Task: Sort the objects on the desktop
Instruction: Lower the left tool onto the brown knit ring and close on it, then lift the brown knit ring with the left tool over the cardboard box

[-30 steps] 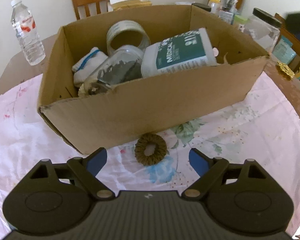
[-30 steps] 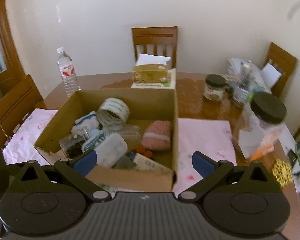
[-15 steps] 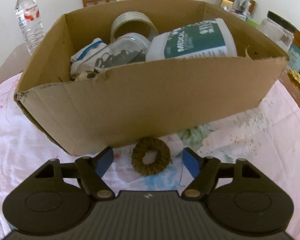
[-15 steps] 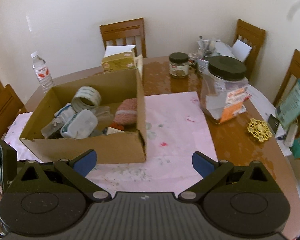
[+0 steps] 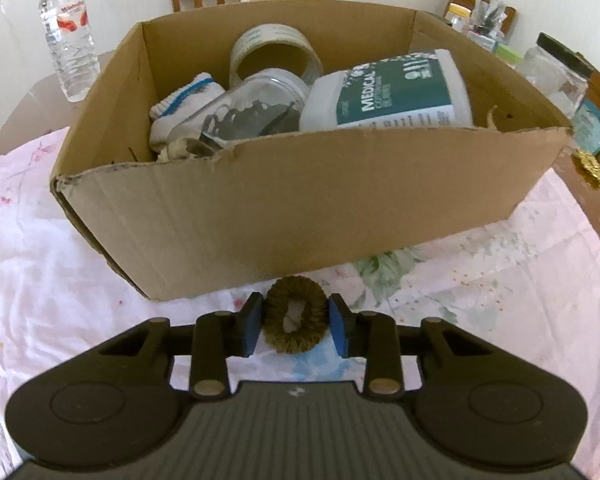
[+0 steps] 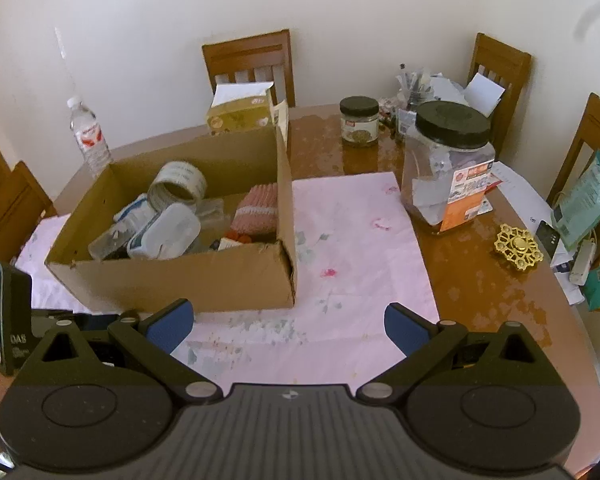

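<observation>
Closing on a brown hair tie (image 5: 295, 316), the left tongs (image 5: 296, 326) have their blue pads (image 5: 249, 326) touching its two sides, with the ring squeezed between them on the pale flowered cloth (image 5: 480, 292). The hair tie lies just in front of the near wall of a cardboard box (image 5: 284, 208). Inside the box, seen from this left camera, are a roll of tape (image 5: 276, 54), a clear jar (image 5: 252, 110) lying on its side, a white tub with a green label (image 5: 396, 88) and a rolled white sock (image 5: 182, 100). A water bottle (image 5: 68, 34) stands behind the box to the left.

From the right camera, the right tongs (image 6: 288, 326) hang wide apart with nothing between the pads, above the cloth (image 6: 352, 240) and just in front of the box (image 6: 180, 276). On the bare wood of the table (image 6: 472, 280) to the right stand a large clear jar with a black lid (image 6: 448, 164) and a smaller jar (image 6: 359, 120) farther back, while a gold ornament (image 6: 518, 248) lies well apart from the box. A tissue box (image 6: 240, 110) sits behind the cardboard box, and the water bottle (image 6: 89, 136) stands at its left.
</observation>
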The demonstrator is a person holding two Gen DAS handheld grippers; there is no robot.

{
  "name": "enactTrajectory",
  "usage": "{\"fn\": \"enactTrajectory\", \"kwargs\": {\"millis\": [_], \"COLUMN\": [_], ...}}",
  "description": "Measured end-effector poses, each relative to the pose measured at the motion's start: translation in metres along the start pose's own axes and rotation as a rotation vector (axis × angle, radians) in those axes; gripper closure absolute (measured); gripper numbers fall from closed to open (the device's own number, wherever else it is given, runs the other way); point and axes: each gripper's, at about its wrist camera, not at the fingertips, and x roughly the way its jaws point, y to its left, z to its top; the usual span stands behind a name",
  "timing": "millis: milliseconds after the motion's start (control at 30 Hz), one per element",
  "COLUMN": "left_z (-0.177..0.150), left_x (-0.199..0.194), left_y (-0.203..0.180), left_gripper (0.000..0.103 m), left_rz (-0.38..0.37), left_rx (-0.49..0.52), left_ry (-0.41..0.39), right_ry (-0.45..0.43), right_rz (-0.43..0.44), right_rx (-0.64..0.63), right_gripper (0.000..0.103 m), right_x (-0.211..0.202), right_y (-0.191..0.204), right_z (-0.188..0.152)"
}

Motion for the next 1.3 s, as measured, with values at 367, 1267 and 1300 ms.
{"fn": "enactTrajectory", "kwargs": {"millis": [367,1267,1300], "left_z": [0.004,0.089,0.093], "left_x": [-0.024,-0.093,-0.091], "left_y": [-0.004,-0.002,-0.001], "left_gripper": [0.071,0.071,0.071], "left_rz": [-0.036,-0.062,-0.057], "left_rx": [0.055,0.158,0.158], "left_ry": [-0.022,-0.196,-0.200], "right_ry": [0.051,0.048,0.049], "right_rz": [0.009,0.064,0.065], "right_rx": [-0.033,-0.034,-0.031], "right_gripper": [0.000,0.000,0.000], "right_x": [0.003,0.004,0.005], "right_y": [0.012,0.029,0.029], "right_z": [-0.003,0.003,0.003]}}
